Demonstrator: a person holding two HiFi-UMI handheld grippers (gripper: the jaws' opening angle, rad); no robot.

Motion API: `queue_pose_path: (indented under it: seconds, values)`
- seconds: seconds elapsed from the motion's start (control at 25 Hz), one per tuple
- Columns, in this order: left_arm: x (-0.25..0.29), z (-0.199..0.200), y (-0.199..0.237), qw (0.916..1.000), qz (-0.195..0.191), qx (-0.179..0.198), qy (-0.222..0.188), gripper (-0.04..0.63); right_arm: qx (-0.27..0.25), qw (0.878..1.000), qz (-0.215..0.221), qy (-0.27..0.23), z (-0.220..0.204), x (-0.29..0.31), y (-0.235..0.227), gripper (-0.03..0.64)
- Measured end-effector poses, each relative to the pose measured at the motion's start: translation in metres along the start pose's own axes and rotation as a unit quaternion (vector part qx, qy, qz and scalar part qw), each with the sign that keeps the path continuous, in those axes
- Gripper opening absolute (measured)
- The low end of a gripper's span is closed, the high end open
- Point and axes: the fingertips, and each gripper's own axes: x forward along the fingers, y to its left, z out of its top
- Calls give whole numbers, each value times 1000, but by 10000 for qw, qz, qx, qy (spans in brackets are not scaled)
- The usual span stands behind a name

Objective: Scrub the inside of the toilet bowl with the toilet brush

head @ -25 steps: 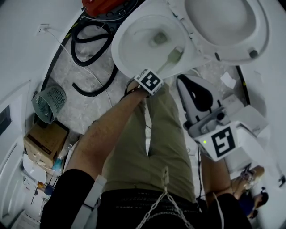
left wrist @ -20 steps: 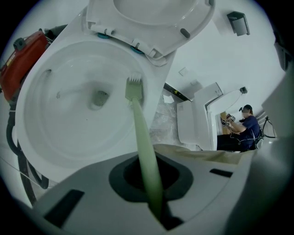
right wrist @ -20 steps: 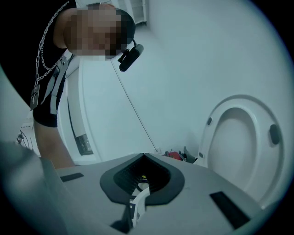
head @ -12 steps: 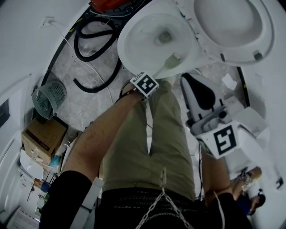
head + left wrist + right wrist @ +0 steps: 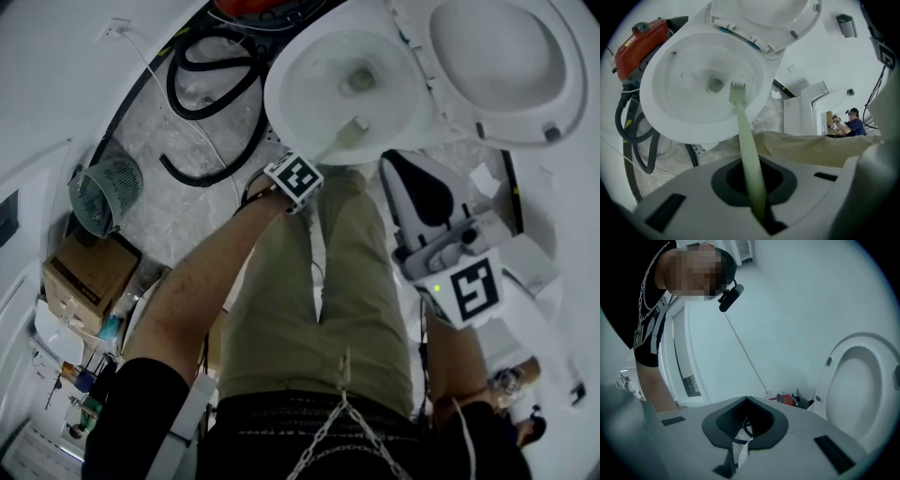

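Observation:
The white toilet bowl [image 5: 309, 70] lies open at the top of the head view, its seat and lid [image 5: 502, 61] raised to the right. My left gripper [image 5: 302, 167] is shut on the pale green handle of the toilet brush [image 5: 349, 133]. Its head rests on the bowl's near inner wall. In the left gripper view the brush [image 5: 737, 92] runs from the left gripper [image 5: 751, 176] up into the bowl [image 5: 689, 112], just right of the drain [image 5: 715, 85]. My right gripper [image 5: 441, 248] hangs beside the leg, away from the bowl. In its own view the right gripper [image 5: 744, 423] has its jaws together, nothing held.
A black hose [image 5: 202, 94] loops on the floor left of the bowl beside a red machine [image 5: 640, 40]. A green mesh basket [image 5: 105, 199] and a cardboard box [image 5: 86, 272] stand at the left. A person [image 5: 853, 124] stands far off through a doorway.
The brush head has slid along the bowl's near wall from the right side toward the middle. My left gripper shifted a little left. The right gripper stayed by the leg.

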Motion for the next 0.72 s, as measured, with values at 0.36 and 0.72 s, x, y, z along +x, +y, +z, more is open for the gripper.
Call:
queue_pose_path:
  seconds: [0.36,0.72]
  values:
    - [-8,-27,17,9984,95,-560,-75,0,-53,9997,221,-3,5,15,18,3]
    - [-27,-35,45,9938,431,-1004,-181,0,-5,9995,308,-4,10,17,18,3]
